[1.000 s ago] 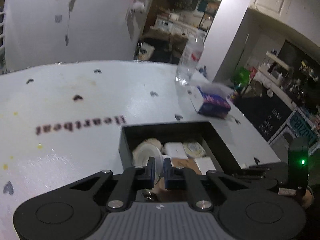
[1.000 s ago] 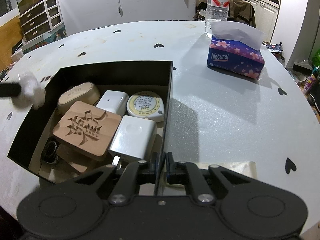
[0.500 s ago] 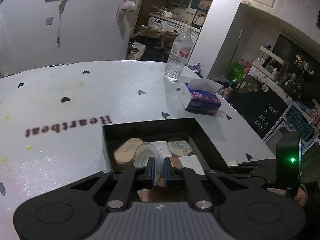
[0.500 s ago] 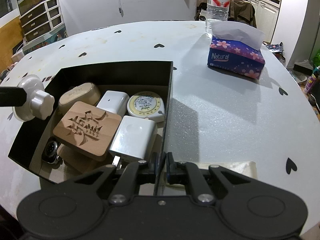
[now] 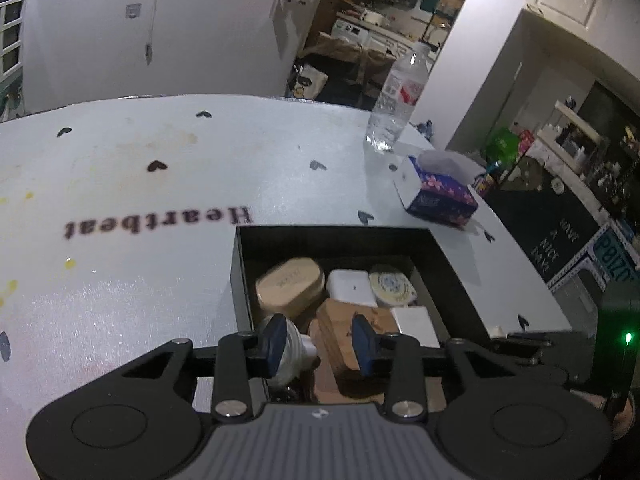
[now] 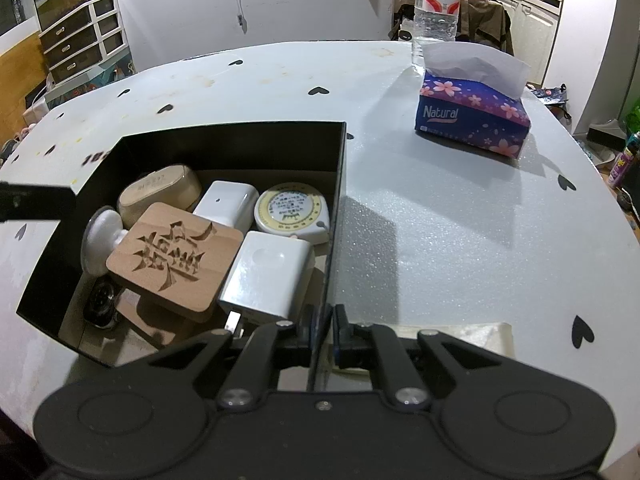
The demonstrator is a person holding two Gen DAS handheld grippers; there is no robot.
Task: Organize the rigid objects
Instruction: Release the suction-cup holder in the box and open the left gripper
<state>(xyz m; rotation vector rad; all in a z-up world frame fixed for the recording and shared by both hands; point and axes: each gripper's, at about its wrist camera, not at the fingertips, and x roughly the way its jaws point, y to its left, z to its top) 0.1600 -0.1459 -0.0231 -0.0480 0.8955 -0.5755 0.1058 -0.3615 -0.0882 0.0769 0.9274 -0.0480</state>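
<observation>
— Where's the white round plastic knob (image 6: 100, 240)?
— Inside the black open cardboard box (image 6: 240, 140), at its left wall, touching the carved wooden block (image 6: 176, 260).
— The left gripper (image 5: 319, 338)?
— Fingers spread above the knob.
— The right gripper (image 6: 322, 330)?
— Fingers pinching the box's right wall.

One box (image 6: 338, 184); two white chargers (image 6: 267, 280); one bottle (image 6: 436, 4).

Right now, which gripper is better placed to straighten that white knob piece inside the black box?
Left. The left gripper hangs open right over the white knob piece, which leans in the black box. The right gripper is shut on the box's wall.
</observation>
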